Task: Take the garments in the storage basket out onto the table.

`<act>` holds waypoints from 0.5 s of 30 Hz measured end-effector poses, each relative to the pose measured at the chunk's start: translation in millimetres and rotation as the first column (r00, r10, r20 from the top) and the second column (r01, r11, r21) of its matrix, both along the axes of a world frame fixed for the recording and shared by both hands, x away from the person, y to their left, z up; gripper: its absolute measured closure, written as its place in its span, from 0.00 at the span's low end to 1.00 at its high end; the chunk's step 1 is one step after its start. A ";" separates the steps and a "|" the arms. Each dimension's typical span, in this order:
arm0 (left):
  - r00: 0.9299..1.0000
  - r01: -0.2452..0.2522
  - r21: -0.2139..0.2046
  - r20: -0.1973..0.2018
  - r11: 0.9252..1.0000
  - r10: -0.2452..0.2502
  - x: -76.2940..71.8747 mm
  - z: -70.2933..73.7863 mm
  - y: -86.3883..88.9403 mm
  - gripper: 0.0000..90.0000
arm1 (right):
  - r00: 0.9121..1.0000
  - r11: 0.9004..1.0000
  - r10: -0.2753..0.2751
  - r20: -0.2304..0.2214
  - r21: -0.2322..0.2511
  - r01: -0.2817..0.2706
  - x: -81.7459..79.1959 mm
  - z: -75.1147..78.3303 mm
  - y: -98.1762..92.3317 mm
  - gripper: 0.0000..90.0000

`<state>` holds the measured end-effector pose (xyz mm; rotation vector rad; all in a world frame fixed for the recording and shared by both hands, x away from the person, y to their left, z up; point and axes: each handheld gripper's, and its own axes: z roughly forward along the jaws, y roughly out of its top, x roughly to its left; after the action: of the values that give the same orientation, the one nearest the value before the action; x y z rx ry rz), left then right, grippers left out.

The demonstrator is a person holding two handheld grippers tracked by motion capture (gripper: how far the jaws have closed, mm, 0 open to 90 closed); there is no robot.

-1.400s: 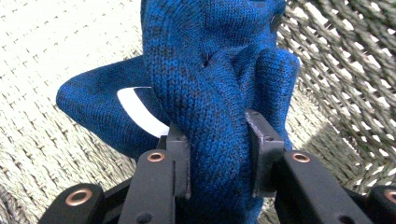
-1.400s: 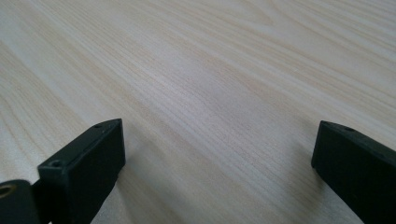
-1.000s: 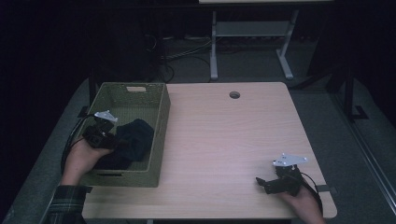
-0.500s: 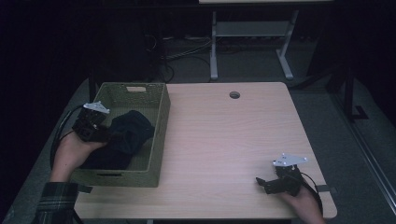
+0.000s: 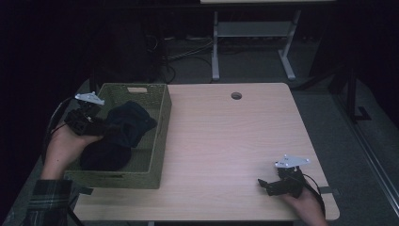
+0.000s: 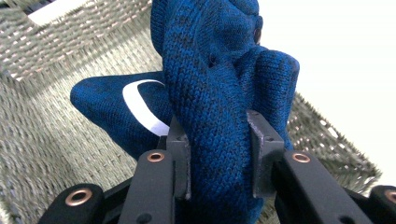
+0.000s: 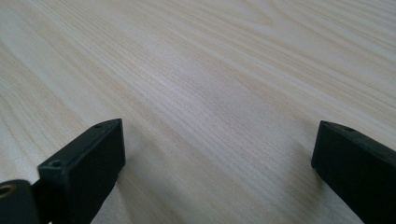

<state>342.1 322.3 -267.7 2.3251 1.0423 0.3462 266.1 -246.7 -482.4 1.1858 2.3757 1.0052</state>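
The left gripper (image 5: 110, 128) and right gripper (image 5: 264, 184) are showing black bodies, grey three-cornered plates and trailing black cables; copper rivets are dotting the black jaws; the person is wearing what looks like a plaid sleeve (image 5: 44, 202).

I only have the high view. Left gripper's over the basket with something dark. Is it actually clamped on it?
Observer: Yes. In the left gripper view the left gripper has both pads pressed into a fold of the blue knit garment.
Operator: Any marking on the cloth?
Observer: A white curved patch shows on the lower part of it, which hangs over the floor of the woven basket.
Operator: Right gripper holding anything?
Observer: No. The right gripper has its jaws wide apart, with bare wooden table between them.
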 end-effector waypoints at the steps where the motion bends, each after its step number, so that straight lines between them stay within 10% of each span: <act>1: 1.000 -0.002 -0.003 0.001 1.000 0.002 -0.1 2.7 -0.6 0.74 | 1.000 1.000 0.000 0.000 0.000 0.000 0.0 0.0 0.0 0.03; 15: 0.999 0.006 0.005 0.046 1.000 -0.007 0.2 35.8 -14.8 0.74 | 1.000 1.000 -0.002 0.001 0.001 0.002 -0.1 -0.1 0.1 0.03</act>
<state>342.2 307.5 -231.9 2.3134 1.0127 0.3980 266.0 -246.6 -482.5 1.1872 2.3727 1.0064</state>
